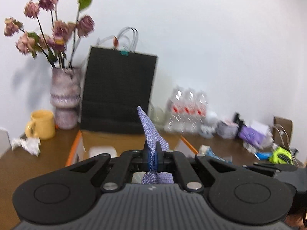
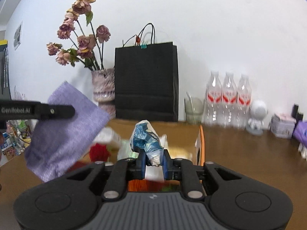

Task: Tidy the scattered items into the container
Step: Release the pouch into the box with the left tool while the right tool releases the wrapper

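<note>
Along the wall we note a black bag (image 2: 145, 80) standing upright, a vase (image 2: 102, 88) of wilted pink roses (image 2: 82, 44) just left of it. Right of the bag: a glass (image 2: 194, 109), three clear bottles (image 2: 228, 99) with red labels, a small white figurine (image 2: 257, 117). In the left view, a yellow mug (image 1: 41, 124) beside the vase, crumpled paper (image 1: 26, 144) near it on the brown tabletop (image 2: 249, 153).
</note>
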`<state>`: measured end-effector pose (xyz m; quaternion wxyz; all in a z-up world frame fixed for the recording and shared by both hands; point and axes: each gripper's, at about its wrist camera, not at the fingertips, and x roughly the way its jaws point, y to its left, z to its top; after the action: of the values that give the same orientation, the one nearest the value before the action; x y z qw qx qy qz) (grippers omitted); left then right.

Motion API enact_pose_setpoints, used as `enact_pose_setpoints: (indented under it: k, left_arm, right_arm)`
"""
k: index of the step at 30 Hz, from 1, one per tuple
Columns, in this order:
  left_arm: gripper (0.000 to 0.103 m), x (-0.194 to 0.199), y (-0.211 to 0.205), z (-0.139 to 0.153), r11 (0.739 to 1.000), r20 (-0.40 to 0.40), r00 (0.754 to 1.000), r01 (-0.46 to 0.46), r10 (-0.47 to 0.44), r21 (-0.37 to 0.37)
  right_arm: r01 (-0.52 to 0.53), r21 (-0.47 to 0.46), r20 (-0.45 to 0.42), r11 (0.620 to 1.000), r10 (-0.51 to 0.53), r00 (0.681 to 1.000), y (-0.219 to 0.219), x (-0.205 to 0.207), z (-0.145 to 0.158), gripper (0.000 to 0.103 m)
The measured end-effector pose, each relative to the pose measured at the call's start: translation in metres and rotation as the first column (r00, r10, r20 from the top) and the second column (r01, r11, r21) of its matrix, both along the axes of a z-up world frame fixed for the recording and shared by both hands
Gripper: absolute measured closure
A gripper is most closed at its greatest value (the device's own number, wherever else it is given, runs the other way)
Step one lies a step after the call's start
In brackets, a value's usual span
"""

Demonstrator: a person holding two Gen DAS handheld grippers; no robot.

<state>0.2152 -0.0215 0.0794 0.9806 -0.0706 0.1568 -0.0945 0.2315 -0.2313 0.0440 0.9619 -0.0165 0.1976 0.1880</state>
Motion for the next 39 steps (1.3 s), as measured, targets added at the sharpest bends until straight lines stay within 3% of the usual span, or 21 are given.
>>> enact_pose_setpoints:
  k: [6, 10, 15, 22, 25, 27, 29, 35, 37, 39]
  left_arm:
    - [0.099, 0.061, 0.022, -0.009, 0.997, -0.040, 0.998, -0.052, 0.049, -0.064]
    - [0.099, 0.103, 0.029, -0.030, 0.994, -0.113, 0.992, -0.061, 0.051, -0.087]
    - [0.099, 0.143, 0.026, -0.054, 0.997, -0.192, 0.979, -0.071, 0.063, -0.033]
    - [0.098, 0.158, 0.018, -0.073, 0.998, -0.246, 0.967, -0.059, 0.063, 0.025]
    - [0.096, 0.157, 0.014, -0.076, 0.997, -0.251, 0.966, -0.054, 0.065, 0.049]
    - [0.093, 0.156, 0.011, -0.076, 0.996, -0.251, 0.965, -0.062, 0.076, 0.064]
    - [0.074, 0.154, 0.010, -0.075, 0.996, -0.244, 0.967, -0.058, 0.073, 0.069]
    - [0.008, 0.140, 0.006, -0.063, 0.990, -0.185, 0.977, -0.090, 0.109, 0.111]
    - [0.000, 0.134, 0.005, -0.058, 0.989, -0.155, 0.981, -0.098, 0.116, 0.115]
    - [0.000, 0.130, 0.004, -0.054, 0.986, -0.139, 0.982, -0.108, 0.125, 0.125]
  right_arm:
    - [0.083, -0.030, -0.026, 0.996, -0.084, 0.996, 0.022, 0.071, 0.001, 0.088]
    - [0.109, -0.007, -0.107, 0.994, -0.109, 0.988, 0.025, 0.118, -0.016, 0.088]
    - [0.112, -0.037, -0.188, 0.993, -0.117, 0.975, 0.030, 0.157, -0.041, 0.087]
    - [0.092, -0.070, -0.224, 0.993, -0.105, 0.969, 0.038, 0.163, -0.055, 0.086]
    - [0.092, -0.063, -0.226, 0.994, -0.104, 0.969, 0.037, 0.163, -0.054, 0.078]
    - [0.098, -0.060, -0.223, 0.993, -0.109, 0.969, 0.035, 0.162, -0.052, 0.060]
    - [0.092, -0.040, -0.226, 0.995, -0.099, 0.969, 0.031, 0.162, -0.050, 0.040]
    - [0.086, -0.045, -0.196, 0.995, -0.093, 0.976, 0.032, 0.155, -0.039, 0.013]
    - [0.080, -0.047, -0.196, 0.996, -0.088, 0.977, 0.033, 0.153, -0.035, 0.009]
    - [0.077, -0.047, -0.193, 0.996, -0.085, 0.977, 0.034, 0.151, -0.033, 0.000]
